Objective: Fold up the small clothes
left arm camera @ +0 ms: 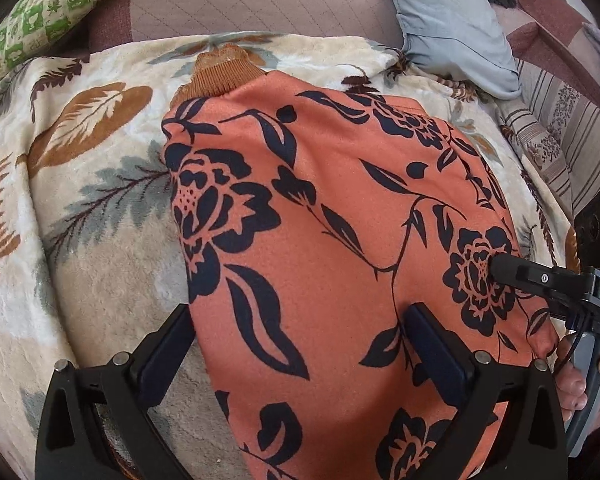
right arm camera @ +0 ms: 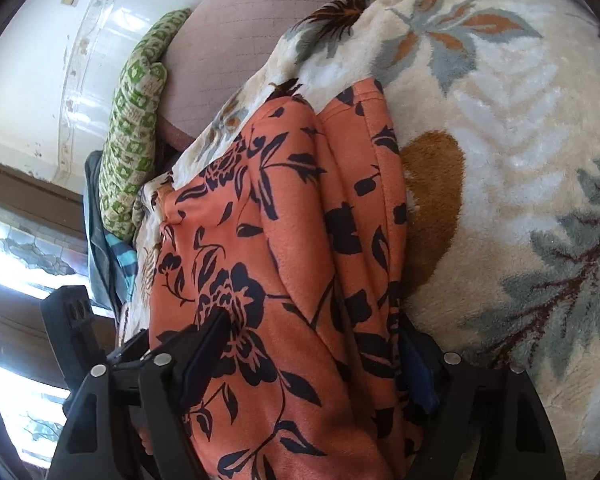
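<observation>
Left gripper (left arm camera: 300,344) tilts steeply down, jaws spread wide. Right gripper (right arm camera: 316,360) slants down, jaws wide apart too; a hand (left arm camera: 592,376) grips its handle, fingers curled.

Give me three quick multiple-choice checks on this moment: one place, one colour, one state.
1. The garment lies on:
A. a leaf-print blanket
B. a bare floor
C. a wooden chair

2. The garment's print is:
A. white on green
B. dark on orange
C. red on grey

3. The left tool's jaws are:
A. shut tight, empty
B. out of view
C. open, straddling the garment's edge

Key: 1 A, the blanket shows all around it. 2 B, dark flowers on orange cloth. 3 C, one finger over the blanket, one over the cloth.
</observation>
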`<state>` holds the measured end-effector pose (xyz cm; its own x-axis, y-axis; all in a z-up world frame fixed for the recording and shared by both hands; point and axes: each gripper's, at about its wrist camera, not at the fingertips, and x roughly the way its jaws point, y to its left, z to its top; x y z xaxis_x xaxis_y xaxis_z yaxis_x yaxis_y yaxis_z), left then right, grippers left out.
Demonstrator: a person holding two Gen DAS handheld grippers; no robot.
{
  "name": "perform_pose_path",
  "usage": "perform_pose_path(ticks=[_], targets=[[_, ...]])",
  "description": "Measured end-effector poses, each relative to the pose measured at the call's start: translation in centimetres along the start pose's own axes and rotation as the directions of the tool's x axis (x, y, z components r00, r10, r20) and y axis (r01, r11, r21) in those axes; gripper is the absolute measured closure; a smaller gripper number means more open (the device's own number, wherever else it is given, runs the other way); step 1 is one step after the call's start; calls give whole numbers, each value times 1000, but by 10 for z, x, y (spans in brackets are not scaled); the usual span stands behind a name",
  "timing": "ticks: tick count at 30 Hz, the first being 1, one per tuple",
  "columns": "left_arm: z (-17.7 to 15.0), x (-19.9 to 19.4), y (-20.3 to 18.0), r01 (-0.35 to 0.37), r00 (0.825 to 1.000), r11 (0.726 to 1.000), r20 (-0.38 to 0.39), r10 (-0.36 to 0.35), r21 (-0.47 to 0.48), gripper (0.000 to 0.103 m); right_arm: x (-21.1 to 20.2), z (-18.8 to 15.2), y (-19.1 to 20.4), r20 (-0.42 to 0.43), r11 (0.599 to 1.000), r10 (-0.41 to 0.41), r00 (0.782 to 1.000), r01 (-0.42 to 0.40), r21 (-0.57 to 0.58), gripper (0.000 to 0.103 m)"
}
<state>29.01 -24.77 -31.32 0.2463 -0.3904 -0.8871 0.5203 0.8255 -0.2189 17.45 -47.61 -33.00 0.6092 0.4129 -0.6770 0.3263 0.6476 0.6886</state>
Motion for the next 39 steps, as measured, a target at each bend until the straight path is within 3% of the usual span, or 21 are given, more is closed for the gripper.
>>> perform_pose_path(ticks=[4,6,11,17,21,32,35,39], targets=[[1,1,-3,19,1000,1000,-11,-19,11,1,2,-1,6,10,999,-29,1000,29,-29,37],[1,-1,-3,24,1000,1000,-1,-24,14,6,1,-1,10,15,998,-35,999,35,-45,42],[2,-13,-1,21,999,1000,24,-21,2,37,-2,-3,16,28,996,-42,999,44,-71,51],[2,-31,-6,-3,1000,1000,27,3,18,57,-13,-7,32,74,995,-8,997,15,-96,54],[-2,-48,-4,-44,999,999,30,44,10,59,-19,-10,50,94,992,31,995,-19,-125,56],[-30,-119,41,-148,986,988,77,151,-42,60,-7,-39,115,3,942,180,984,-171,-289,58],[-42,-114,50,-164,985,986,54,166,-42,60,2,-53,123,-41,936,167,985,-172,-308,58],[-59,-86,62,-205,979,979,-9,205,-23,55,25,-69,121,-137,941,75,988,-115,-317,58]])
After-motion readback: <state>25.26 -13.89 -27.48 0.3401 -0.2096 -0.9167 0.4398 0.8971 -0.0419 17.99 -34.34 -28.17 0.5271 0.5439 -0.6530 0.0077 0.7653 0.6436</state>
